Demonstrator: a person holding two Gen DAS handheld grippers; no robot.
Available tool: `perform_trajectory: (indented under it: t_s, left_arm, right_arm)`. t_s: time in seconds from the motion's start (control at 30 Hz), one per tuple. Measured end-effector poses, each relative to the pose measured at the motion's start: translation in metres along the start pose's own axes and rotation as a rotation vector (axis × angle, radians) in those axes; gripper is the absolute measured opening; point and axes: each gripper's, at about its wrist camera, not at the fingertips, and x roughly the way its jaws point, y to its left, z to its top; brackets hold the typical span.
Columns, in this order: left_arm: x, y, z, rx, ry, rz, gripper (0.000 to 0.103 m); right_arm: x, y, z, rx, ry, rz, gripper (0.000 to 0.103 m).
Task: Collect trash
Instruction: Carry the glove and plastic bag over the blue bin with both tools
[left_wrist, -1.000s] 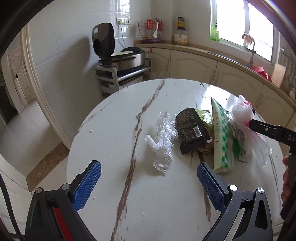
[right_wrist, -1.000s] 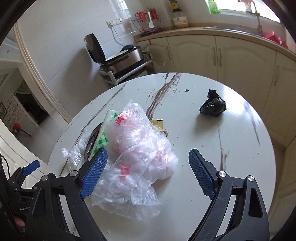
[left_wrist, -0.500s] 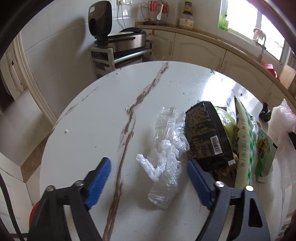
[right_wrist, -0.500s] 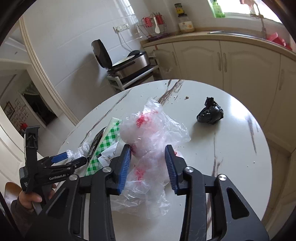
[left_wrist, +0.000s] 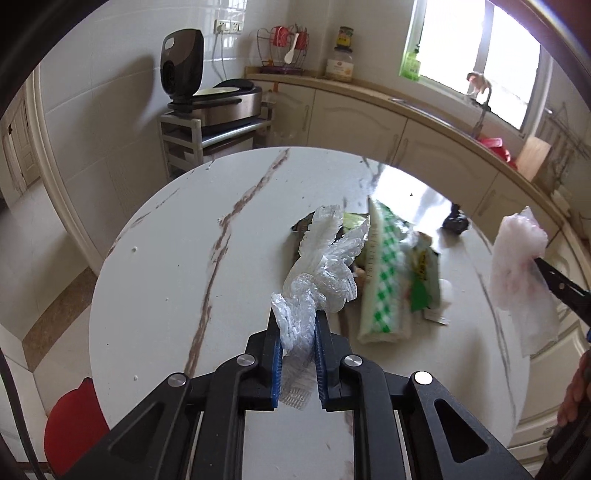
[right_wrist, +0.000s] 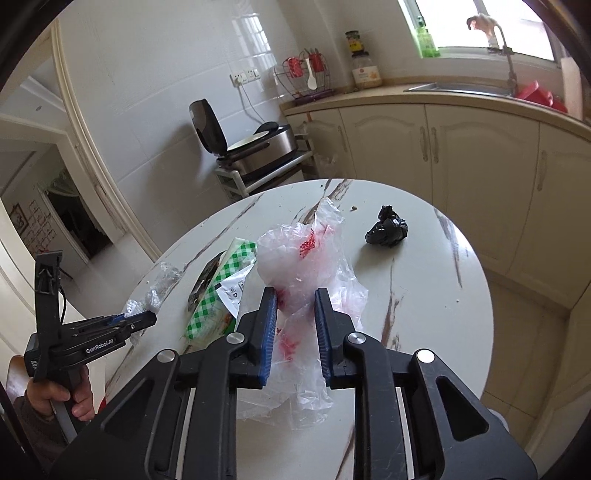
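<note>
Both raised: left gripper pinching clear wrap, right gripper gripping plastic bag

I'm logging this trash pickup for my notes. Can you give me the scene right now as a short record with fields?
left gripper: fingers just closed on the crumpled clear plastic, lifted off the table
right gripper: fingers just closed on the clear bag with red print
left on table: green checked packet, black bag wad, dark wrapper
</note>
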Motion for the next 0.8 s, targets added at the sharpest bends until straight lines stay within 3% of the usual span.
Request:
perform_trajectory:
  t_s: [0.2,0.4,0.6,0.8]
  left_arm:
    - [-0.052,-0.038,-0.016,0.062,-0.06,-0.041,0.011]
    - [-0.074,-0.116,-0.039,0.182,-0.06,-0.111,0.011]
    - [-0.068,-0.218,-0.057,0.336,-0.006,-0.212,0.011]
    - [-0.023,-0.319,-0.072,0.49,0.086,-0.295,0.012]
  right_arm:
    - [-0.045,-0.004,-0.009,0.009,-0.052,0.012,0.019]
    - [-0.099,-0.036,-0.021,0.051,-0.11,-0.026,0.019]
    - [-0.148,-0.104,-0.05,0.136,-0.136,-0.143,0.019]
    - [-0.163,-0.187,-0.096,0.261,-0.087,-0.254,0.019]
